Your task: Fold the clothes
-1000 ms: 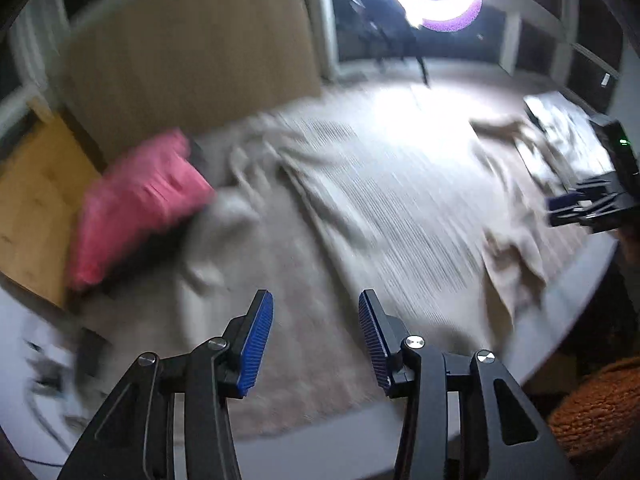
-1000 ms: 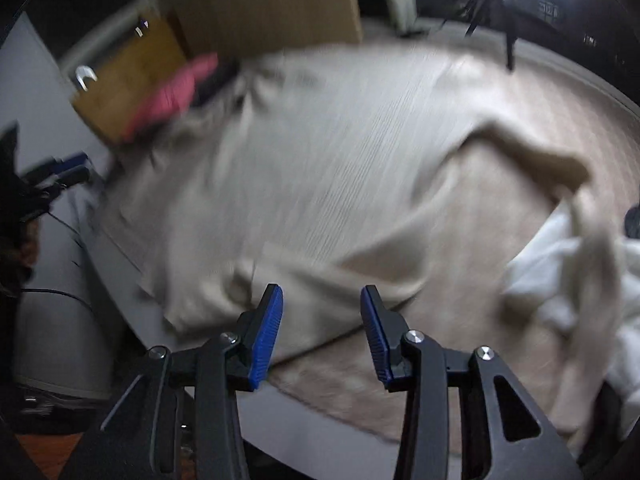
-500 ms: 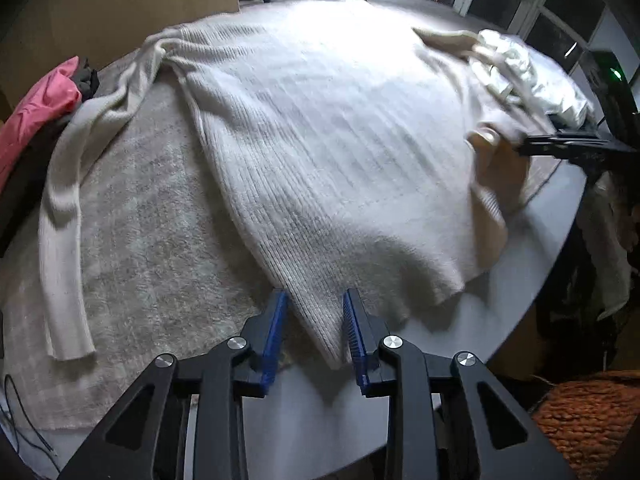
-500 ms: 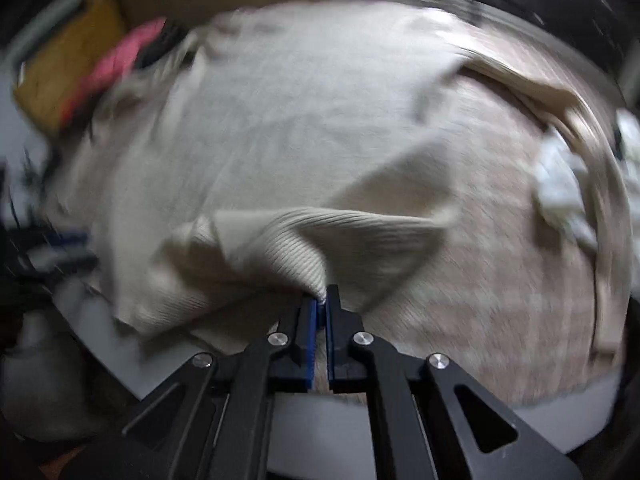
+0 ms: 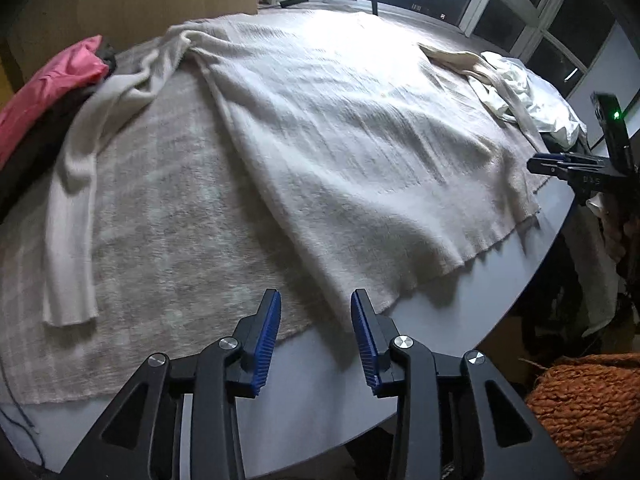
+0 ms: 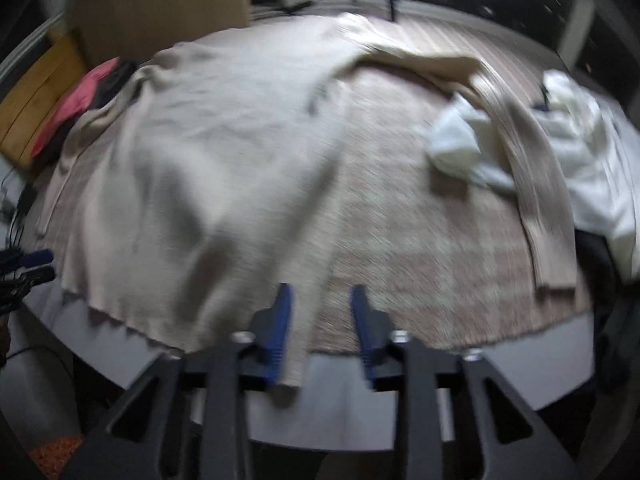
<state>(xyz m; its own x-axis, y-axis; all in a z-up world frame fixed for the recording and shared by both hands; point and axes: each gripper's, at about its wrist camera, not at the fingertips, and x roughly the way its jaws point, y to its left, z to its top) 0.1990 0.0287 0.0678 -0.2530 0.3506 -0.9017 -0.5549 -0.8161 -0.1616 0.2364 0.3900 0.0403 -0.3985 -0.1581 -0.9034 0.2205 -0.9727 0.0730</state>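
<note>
A cream knit sweater lies spread flat on a beige blanket that covers a round grey table. Its left sleeve runs down the blanket. My left gripper hovers at the near hem corner; its jaws are opening and the pads press on nothing. In the right wrist view, which is blurred, my right gripper is opening too. The sweater's other hem corner hangs over the table edge between its fingers, beside the left pad. The sweater's right sleeve lies across a white garment.
A pink garment on dark cloth lies at the table's left edge. A crumpled white garment lies at the right. An orange knitted thing sits below the table edge. A wooden board and a cardboard panel stand behind.
The right gripper, shut on a bunched hem half a second ago, has opened, and the hem now lies flat. The left gripper dropped to the hem corner, narrowed, then widened.
</note>
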